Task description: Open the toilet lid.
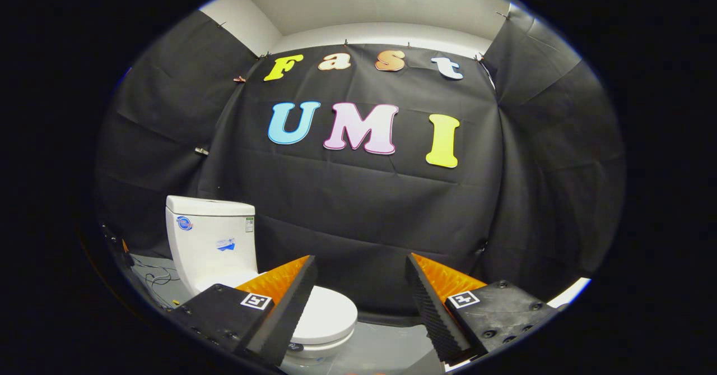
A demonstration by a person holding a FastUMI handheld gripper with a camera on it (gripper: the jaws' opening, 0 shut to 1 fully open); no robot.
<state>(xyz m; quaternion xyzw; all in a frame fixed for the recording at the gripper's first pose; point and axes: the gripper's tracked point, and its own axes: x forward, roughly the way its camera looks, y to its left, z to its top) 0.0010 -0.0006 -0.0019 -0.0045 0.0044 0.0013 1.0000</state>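
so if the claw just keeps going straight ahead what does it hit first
Probably the black cloth wall. The claw is open, holding nothing, and the gap between its fingers looks free. The toilet lid, shut, sits lower and off beside one finger, though depth is unclear.

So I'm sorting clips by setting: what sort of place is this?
Likely a staged booth, not a real bathroom: a white toilet, lid down, before black cloth walls. The gripper is open.

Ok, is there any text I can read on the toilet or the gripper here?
Stickers on the toilet tank: print too small and blurred to read.
Square markers on the finger mounts: coded patterns, no words or numbers.
Nothing legible elsewhere on the toilet; the toilet lid is down and bare, with the gripper open above it.
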